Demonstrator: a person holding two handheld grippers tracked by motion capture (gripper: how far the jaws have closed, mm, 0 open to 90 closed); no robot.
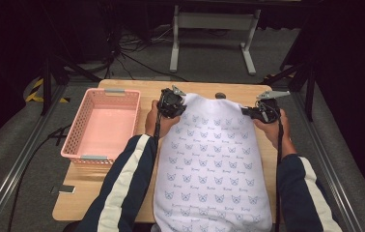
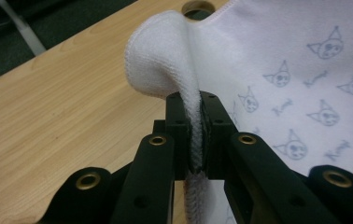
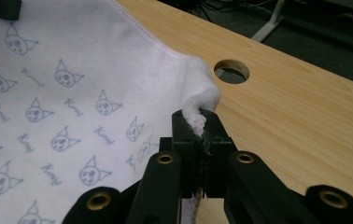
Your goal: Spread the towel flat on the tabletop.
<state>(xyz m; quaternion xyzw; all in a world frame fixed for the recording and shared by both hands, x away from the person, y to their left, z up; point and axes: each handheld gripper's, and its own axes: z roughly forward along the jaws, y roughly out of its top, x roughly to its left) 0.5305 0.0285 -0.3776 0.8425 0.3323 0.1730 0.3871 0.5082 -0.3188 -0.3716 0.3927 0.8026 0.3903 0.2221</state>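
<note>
A white towel (image 1: pixel 212 159) printed with small grey cat faces lies spread down the middle of the wooden table (image 1: pixel 122 188) and hangs over its near edge. My left gripper (image 1: pixel 172 104) is shut on the towel's far left corner; in the left gripper view the towel (image 2: pixel 165 60) folds over the top of the gripper (image 2: pixel 197 140), pinched between the pads. My right gripper (image 1: pixel 263 112) is shut on the far right corner, and the right gripper view shows the towel (image 3: pixel 72 84) bunched in that gripper (image 3: pixel 201 154). Both corners are lifted a little off the table.
A pink plastic basket (image 1: pixel 74 140) with nothing in it stands on the left of the table. A round cable hole (image 3: pixel 231 71) is cut in the tabletop near the far edge, just past the towel. A metal desk frame (image 1: pixel 214 34) stands on the floor beyond.
</note>
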